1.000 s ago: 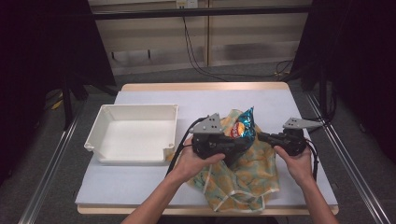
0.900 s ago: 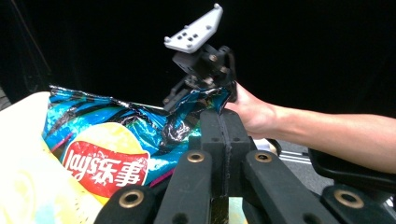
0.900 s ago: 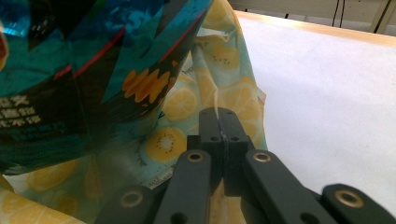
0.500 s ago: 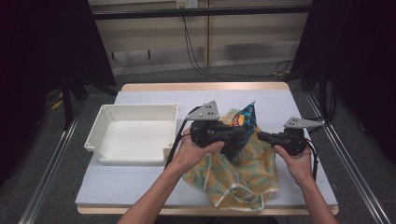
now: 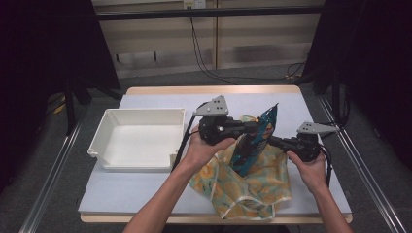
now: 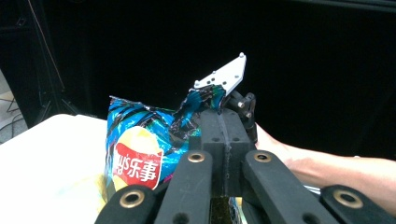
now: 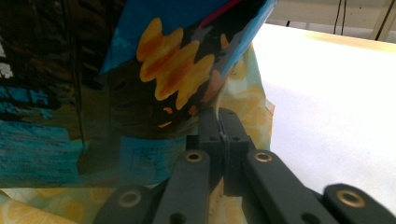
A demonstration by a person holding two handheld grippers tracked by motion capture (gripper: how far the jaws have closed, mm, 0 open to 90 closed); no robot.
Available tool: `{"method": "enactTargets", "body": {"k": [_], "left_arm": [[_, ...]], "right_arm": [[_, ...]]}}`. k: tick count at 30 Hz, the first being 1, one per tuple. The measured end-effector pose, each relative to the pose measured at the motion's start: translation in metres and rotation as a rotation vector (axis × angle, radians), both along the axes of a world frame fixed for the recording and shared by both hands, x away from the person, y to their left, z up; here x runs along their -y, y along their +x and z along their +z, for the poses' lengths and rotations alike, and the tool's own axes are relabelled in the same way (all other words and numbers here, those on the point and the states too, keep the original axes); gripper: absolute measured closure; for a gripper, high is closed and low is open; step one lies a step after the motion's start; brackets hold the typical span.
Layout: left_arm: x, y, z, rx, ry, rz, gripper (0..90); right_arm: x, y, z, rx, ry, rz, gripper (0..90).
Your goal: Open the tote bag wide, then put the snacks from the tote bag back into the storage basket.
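Blue crisp bag [image 5: 255, 141], lemon-print cloth [image 5: 252, 189]

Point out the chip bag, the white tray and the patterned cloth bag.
chip bag [image 5: 256, 138], high view, blue upright side.
white tray [image 5: 138, 113], high view, far rim.
patterned cloth bag [image 5: 252, 191], high view, orange-printed fabric near the front.

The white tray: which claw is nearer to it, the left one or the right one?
Left. The left claw is just right of the white tray, at the chip bag. The right claw is beyond the bag.

I am seeing two black grippers, left gripper [image 5: 241, 130] and right gripper [image 5: 277, 141], each wearing a grey three-cornered plate, showing brass-ringed pivot screws, trailing black cables, forearms going unsleeved.
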State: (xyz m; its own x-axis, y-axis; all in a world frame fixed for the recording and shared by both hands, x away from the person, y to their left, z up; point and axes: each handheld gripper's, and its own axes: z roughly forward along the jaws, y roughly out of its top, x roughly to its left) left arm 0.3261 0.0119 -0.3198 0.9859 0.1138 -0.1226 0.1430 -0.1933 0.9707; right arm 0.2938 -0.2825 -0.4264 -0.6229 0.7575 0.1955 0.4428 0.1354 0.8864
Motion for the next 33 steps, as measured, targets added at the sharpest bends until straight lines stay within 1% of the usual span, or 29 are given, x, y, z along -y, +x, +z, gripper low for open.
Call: {"method": "enactTargets", "body": {"k": [1, 2, 3, 4, 6, 7, 8, 11, 12, 13, 14, 15, 16, 17, 21, 22, 23, 24, 25, 26, 28, 29, 30, 31, 32, 33], "left_arm": [[0.0, 0.001, 0.002, -0.001, 0.006, -0.002, 90.0], [0.0, 0.002, 0.002, -0.004, -0.005, -0.003, 90.0], [-0.001, 0.001, 0.004, -0.001, -0.003, -0.002, 90.0], [-0.001, 0.001, 0.005, 0.003, -0.01, 0.002, 90.0], [-0.004, 0.001, 0.006, -0.005, -0.019, 0.006, 90.0], [-0.005, 0.001, 0.007, -0.004, -0.021, 0.008, 90.0], [-0.006, 0.002, 0.007, 0.003, -0.012, 0.009, 90.0], [-0.008, 0.003, 0.009, 0.004, -0.019, 0.015, 90.0], [-0.01, 0.004, 0.01, -0.002, -0.026, 0.018, 90.0], [-0.011, 0.005, 0.011, -0.003, -0.025, 0.016, 90.0], [-0.012, 0.005, 0.012, -0.007, -0.031, 0.022, 90.0], [-0.013, 0.006, 0.013, 0.003, -0.027, 0.02, 90.0], [-0.014, 0.006, 0.014, 0.0, -0.028, 0.024, 90.0], [-0.015, 0.007, 0.015, -0.007, -0.042, 0.026, 90.0], [-0.018, 0.01, 0.017, -0.015, -0.057, 0.031, 90.0], [-0.019, 0.011, 0.018, -0.014, -0.056, 0.035, 90.0], [-0.019, 0.012, 0.018, -0.022, -0.062, 0.031, 90.0], [-0.018, 0.012, 0.019, -0.022, -0.057, 0.038, 90.0], [-0.018, 0.013, 0.02, -0.019, -0.059, 0.037, 90.0], [-0.017, 0.013, 0.021, -0.025, -0.074, 0.032, 90.0], [-0.016, 0.013, 0.022, -0.019, -0.06, 0.035, 90.0], [-0.015, 0.013, 0.022, -0.022, -0.07, 0.033, 90.0], [-0.015, 0.014, 0.023, -0.019, -0.063, 0.031, 90.0], [-0.015, 0.013, 0.024, -0.016, -0.056, 0.04, 90.0], [-0.015, 0.014, 0.025, -0.014, -0.061, 0.034, 90.0], [-0.015, 0.015, 0.026, -0.014, -0.053, 0.035, 90.0]], "right_arm": [[0.0, 0.0, 0.0, -0.001, 0.0, 0.0, 88.6], [0.0, 0.0, 0.0, 0.001, 0.003, 0.001, 88.1], [0.001, 0.0, -0.001, 0.002, 0.002, 0.001, 88.1], [0.001, 0.001, -0.001, 0.0, 0.0, 0.005, 87.8], [0.001, 0.0, -0.001, -0.003, -0.002, 0.004, 84.1], [0.0, 0.0, -0.001, -0.004, -0.002, 0.005, 82.3], [0.0, 0.0, -0.001, -0.004, -0.004, 0.003, 81.3], [0.0, -0.001, -0.001, -0.004, -0.004, 0.0, 76.9], [0.001, -0.001, -0.001, -0.003, -0.006, -0.003, 75.7], [0.001, -0.002, 0.0, -0.006, -0.001, -0.006, 72.8], [0.002, -0.003, 0.0, -0.012, 0.002, -0.012, 72.5], [0.003, -0.004, 0.001, -0.011, 0.0, -0.021, 72.5], [0.004, -0.005, 0.001, -0.012, 0.004, -0.023, 72.5], [0.005, -0.007, 0.002, -0.011, 0.002, -0.018, 70.1], [0.01, -0.015, 0.004, -0.01, 0.0, -0.035, 64.4], [0.011, -0.017, 0.005, -0.008, 0.005, -0.04, 63.0], [0.013, -0.019, 0.005, -0.007, 0.009, -0.041, 62.1], [0.014, -0.023, 0.006, -0.008, 0.012, -0.046, 60.1], [0.014, -0.025, 0.007, -0.008, 0.016, -0.048, 60.0], [0.014, -0.027, 0.007, -0.004, 0.019, -0.042, 59.5], [0.013, -0.033, 0.008, -0.011, 0.034, -0.027, 59.4], [0.013, -0.036, 0.008, -0.011, 0.039, -0.017, 59.4], [0.012, -0.039, 0.008, -0.01, 0.028, -0.018, 58.7], [0.012, -0.041, 0.008, -0.007, 0.023, -0.014, 57.9], [0.011, -0.044, 0.008, -0.008, 0.026, -0.012, 57.4], [0.011, -0.046, 0.008, -0.006, 0.026, -0.01, 56.8]]}}
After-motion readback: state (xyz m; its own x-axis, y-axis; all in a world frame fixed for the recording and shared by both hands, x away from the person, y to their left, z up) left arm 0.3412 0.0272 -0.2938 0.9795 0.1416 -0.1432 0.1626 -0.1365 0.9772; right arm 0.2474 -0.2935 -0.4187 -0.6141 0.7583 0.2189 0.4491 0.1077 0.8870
